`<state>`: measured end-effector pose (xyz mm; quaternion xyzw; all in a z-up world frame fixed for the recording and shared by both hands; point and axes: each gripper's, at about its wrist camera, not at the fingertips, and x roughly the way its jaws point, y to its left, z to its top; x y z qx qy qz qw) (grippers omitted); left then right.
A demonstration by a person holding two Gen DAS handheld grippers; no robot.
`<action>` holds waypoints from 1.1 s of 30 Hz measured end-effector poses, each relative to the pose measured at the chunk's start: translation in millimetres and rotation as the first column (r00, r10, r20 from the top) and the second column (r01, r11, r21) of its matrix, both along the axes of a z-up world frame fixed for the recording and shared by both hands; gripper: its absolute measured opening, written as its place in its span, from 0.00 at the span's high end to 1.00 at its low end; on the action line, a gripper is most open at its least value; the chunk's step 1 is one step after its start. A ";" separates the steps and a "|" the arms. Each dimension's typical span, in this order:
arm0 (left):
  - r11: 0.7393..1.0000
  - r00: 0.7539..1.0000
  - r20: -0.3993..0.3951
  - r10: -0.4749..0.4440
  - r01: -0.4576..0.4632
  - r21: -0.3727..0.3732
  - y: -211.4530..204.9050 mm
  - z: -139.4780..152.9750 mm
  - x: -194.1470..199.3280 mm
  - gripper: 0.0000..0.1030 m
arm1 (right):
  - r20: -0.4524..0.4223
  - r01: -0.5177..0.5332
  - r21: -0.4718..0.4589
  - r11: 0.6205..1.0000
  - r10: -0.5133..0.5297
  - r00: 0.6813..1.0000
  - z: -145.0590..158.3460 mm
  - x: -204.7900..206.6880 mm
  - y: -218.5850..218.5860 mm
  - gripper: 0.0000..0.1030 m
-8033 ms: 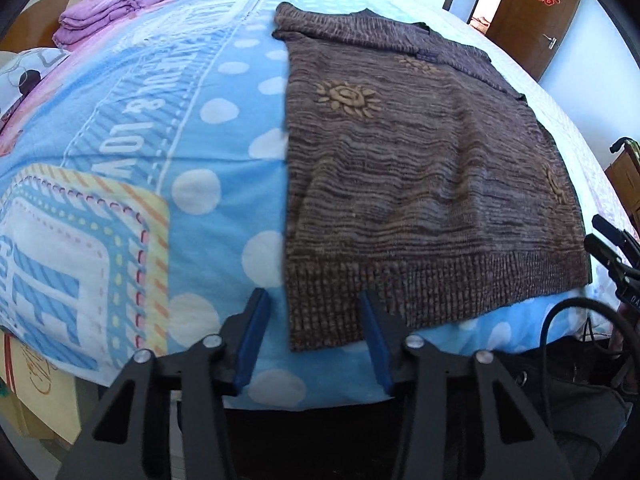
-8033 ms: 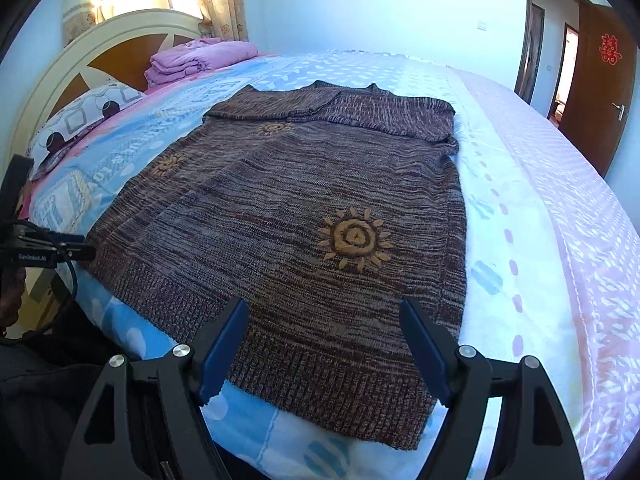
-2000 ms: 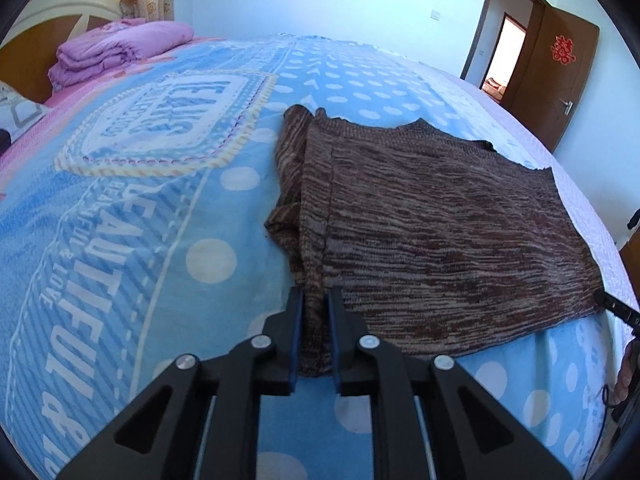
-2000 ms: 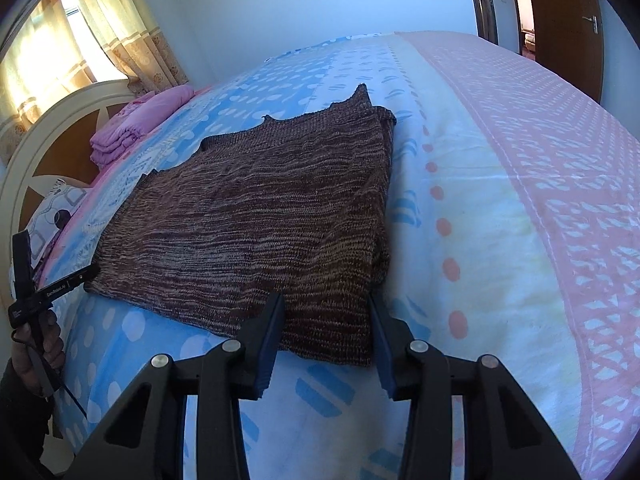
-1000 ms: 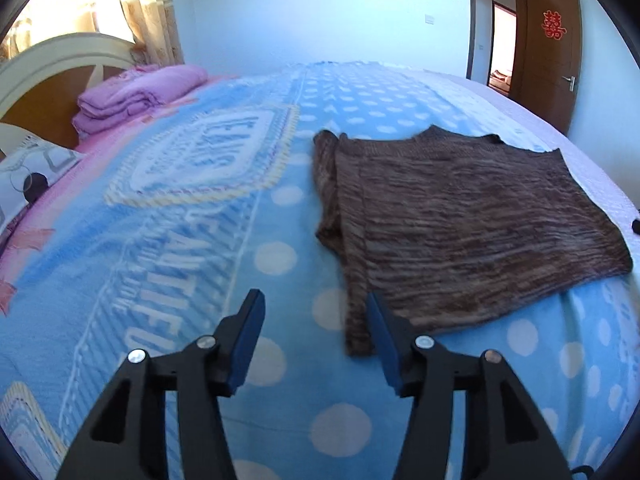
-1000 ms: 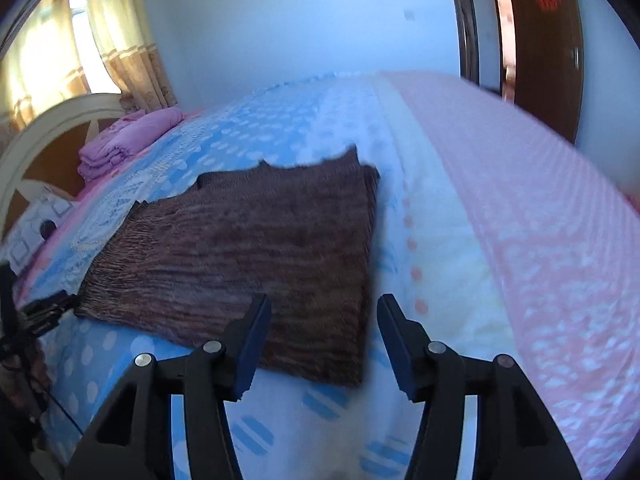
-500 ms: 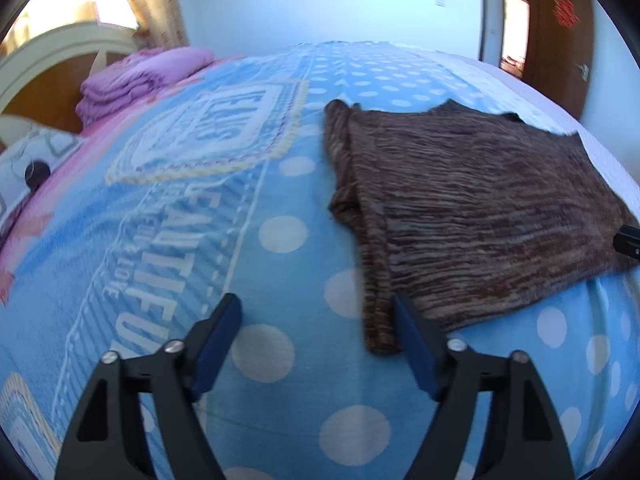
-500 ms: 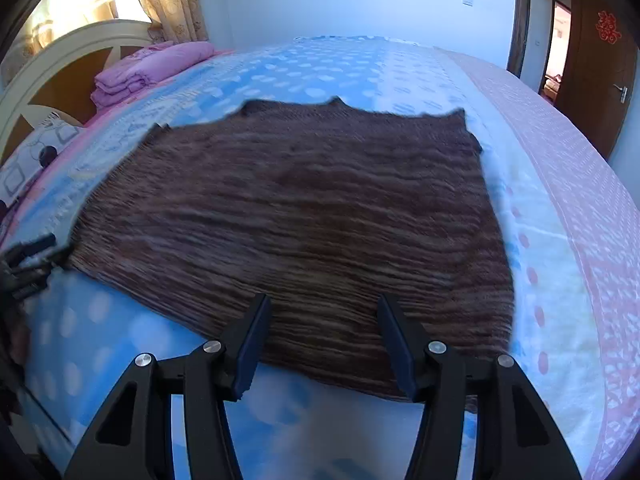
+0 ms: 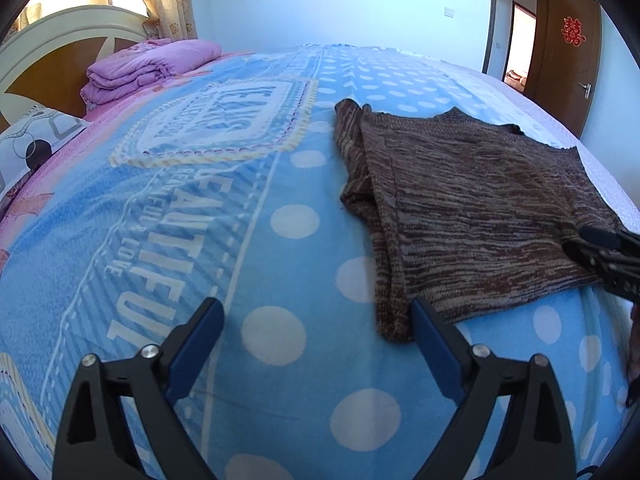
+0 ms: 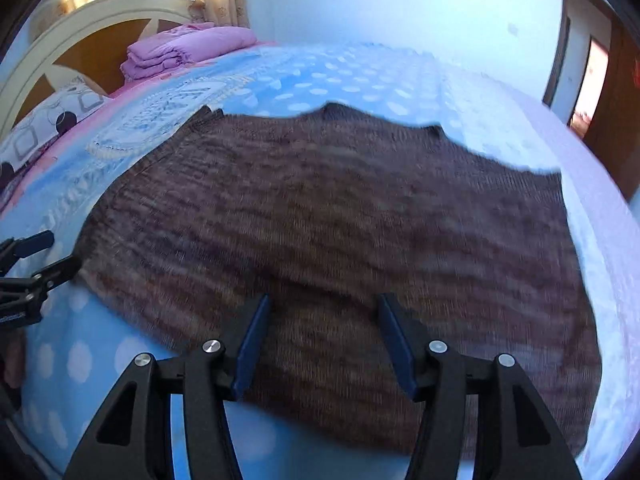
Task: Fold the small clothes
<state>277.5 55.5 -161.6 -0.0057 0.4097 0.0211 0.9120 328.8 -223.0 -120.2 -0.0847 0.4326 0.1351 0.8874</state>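
Observation:
A brown striped knit sweater (image 9: 472, 208), folded in half, lies flat on the blue polka-dot bed cover (image 9: 200, 208). In the left wrist view my left gripper (image 9: 316, 314) hovers at its near left corner. Its jaws are opening wide, the corner just inside the right finger (image 9: 430, 332), and no pad presses on it. In the right wrist view the sweater (image 10: 340, 220) fills the middle. My right gripper (image 10: 324, 314) stands open low over the middle of its near hem, gripping nothing. Each gripper shows in the other's view, the right gripper (image 9: 600, 254) and the left gripper (image 10: 38, 258).
A folded purple blanket (image 9: 148, 68) and a patterned pillow (image 9: 32, 140) lie by the white and brown headboard (image 9: 60, 36) at the far left. A brown door (image 9: 568, 52) stands open at the far right. The cover turns pink on the right (image 10: 608, 240).
The left jaws have spread much wider beside the sweater's corner. The right gripper has slid left from the sweater's right edge to the middle of the near hem and sunk lower.

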 end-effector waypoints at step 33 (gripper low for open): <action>0.984 0.999 -0.050 -0.021 0.029 0.178 38.8 21.5 27.1 0.03 | -0.007 -0.214 -0.020 0.977 0.214 0.977 1.3 -16.7 89.4 0.42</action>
